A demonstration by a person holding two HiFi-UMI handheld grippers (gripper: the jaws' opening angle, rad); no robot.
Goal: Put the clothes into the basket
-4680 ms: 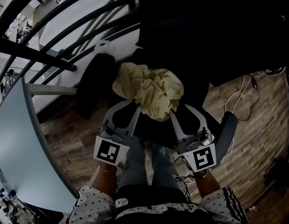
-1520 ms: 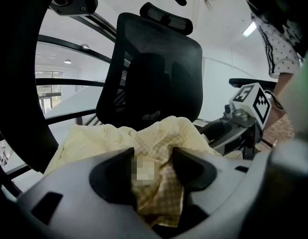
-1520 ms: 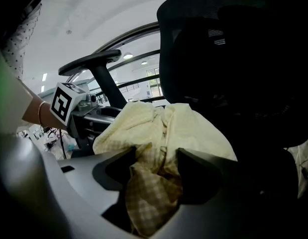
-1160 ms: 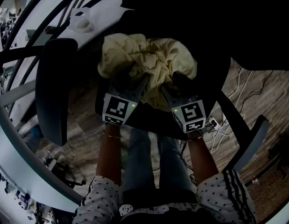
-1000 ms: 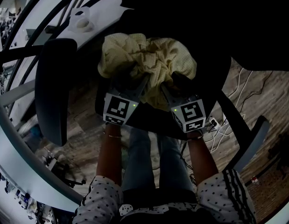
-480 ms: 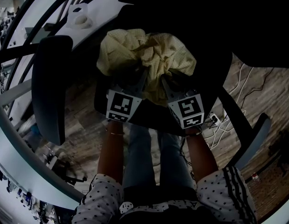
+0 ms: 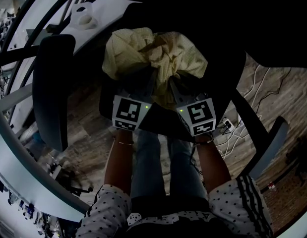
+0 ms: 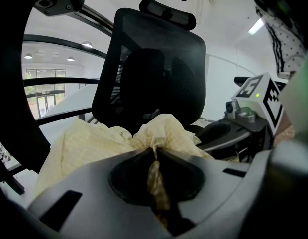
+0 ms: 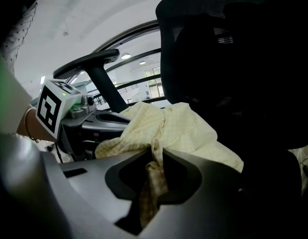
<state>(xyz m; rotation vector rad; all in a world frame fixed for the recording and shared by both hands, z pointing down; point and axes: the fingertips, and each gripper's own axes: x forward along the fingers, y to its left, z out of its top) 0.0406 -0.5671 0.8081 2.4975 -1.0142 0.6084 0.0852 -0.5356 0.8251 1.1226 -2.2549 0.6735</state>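
Head view | left tongs point(image 7: 149, 86), right tongs point(image 7: 173, 86) just closed | each clamped on near edge of yellow garment point(image 7: 153, 51)

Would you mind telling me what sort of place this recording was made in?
Most likely an office: a black mesh office chair with a headrest, a pale desk beside it, and a row of tall windows under ceiling lights.

Office with a wood floor point(image 7: 89, 129)
A black mesh chair point(image 8: 154, 59) is set near a pale desk point(image 7: 17, 177); windows point(image 8: 44, 86) are lit, ceiling lights point(image 8: 86, 44) on.
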